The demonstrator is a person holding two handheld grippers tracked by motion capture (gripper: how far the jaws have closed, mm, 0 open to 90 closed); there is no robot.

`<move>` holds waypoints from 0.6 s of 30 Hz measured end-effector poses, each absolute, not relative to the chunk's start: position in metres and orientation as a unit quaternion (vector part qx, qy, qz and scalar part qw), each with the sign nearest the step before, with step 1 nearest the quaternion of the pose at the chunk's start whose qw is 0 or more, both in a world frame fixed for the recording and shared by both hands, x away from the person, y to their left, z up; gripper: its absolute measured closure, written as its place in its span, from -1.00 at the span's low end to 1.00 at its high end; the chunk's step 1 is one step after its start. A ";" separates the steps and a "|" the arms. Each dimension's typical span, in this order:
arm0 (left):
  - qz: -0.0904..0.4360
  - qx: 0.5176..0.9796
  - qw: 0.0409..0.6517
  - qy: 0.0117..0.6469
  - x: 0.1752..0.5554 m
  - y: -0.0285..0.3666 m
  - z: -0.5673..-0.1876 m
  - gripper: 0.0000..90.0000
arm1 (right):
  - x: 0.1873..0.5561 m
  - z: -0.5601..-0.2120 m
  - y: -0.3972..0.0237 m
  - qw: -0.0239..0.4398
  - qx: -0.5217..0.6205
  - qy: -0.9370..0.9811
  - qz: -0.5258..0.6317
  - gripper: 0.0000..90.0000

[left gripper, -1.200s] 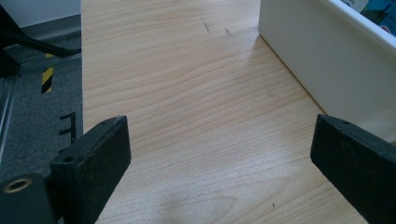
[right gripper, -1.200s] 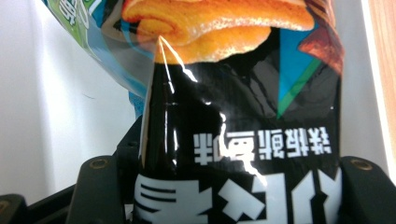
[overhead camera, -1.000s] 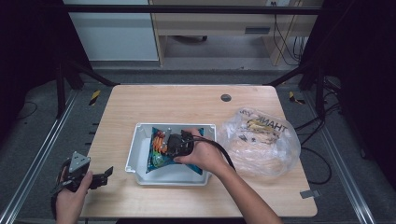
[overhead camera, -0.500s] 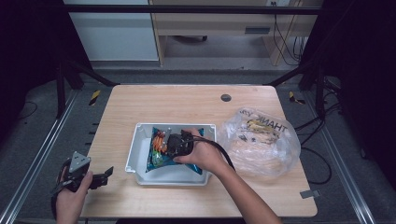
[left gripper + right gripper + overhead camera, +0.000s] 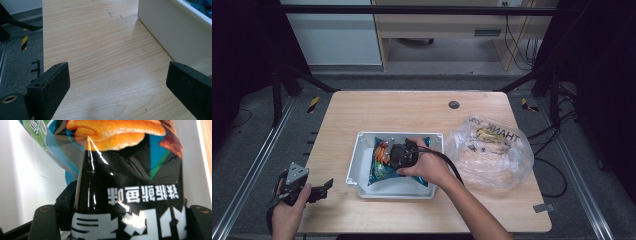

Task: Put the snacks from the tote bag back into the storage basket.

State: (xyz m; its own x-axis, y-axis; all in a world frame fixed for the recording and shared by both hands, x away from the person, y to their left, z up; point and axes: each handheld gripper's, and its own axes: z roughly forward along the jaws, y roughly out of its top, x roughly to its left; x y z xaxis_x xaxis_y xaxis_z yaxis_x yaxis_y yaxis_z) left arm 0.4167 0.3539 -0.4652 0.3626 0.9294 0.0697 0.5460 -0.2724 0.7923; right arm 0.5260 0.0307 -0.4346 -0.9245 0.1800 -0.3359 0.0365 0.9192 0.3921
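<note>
Glossy foil snack bag (image 5: 130,182), matt wood table (image 5: 412,112).

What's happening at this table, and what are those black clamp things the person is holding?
A person holds a hand-held gripper in each hand. The right gripper is down in the white bin in the middle of the table, over a snack bag that lies inside; its jaws have just been opening, with the bag between them. The left gripper waits open near the table's front left corner, holding nothing. A clear plastic bag with more items sits right of the bin.
</note>
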 end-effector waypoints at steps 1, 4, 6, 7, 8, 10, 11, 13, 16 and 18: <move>0.276 0.749 0.348 0.493 0.417 0.354 -0.465 -0.89 | 0.526 -0.435 0.030 0.185 0.058 0.962 0.195 -0.37; 0.275 0.749 0.348 0.493 0.417 0.354 -0.465 -0.89 | 0.526 -0.436 0.030 0.188 0.063 0.960 0.197 -0.46; 0.275 0.749 0.348 0.493 0.417 0.354 -0.465 -0.89 | 0.527 -0.436 0.030 0.182 0.073 0.960 0.198 -0.56; 0.275 0.749 0.348 0.493 0.417 0.354 -0.465 -0.89 | 0.527 -0.437 0.030 0.181 0.079 0.961 0.196 -0.61; 0.275 0.748 0.348 0.493 0.417 0.354 -0.465 -0.89 | 0.526 -0.437 0.031 0.181 0.081 0.961 0.194 -0.62; 0.275 0.749 0.348 0.493 0.417 0.354 -0.465 -0.89 | 0.525 -0.437 0.031 0.185 0.077 0.960 0.195 -0.65; 0.275 0.749 0.348 0.493 0.417 0.354 -0.465 -0.89 | 0.525 -0.437 0.031 0.186 0.078 0.960 0.195 -0.68; 0.274 0.748 0.349 0.493 0.417 0.354 -0.465 -0.89 | 0.525 -0.435 0.030 0.191 0.079 0.958 0.199 -0.71; 0.274 0.749 0.349 0.492 0.417 0.354 -0.465 -0.89 | 0.524 -0.433 0.027 0.187 0.085 0.956 0.208 -0.74; 0.274 0.749 0.348 0.492 0.417 0.354 -0.465 -0.89 | 0.523 -0.432 0.027 0.189 0.087 0.955 0.211 -0.74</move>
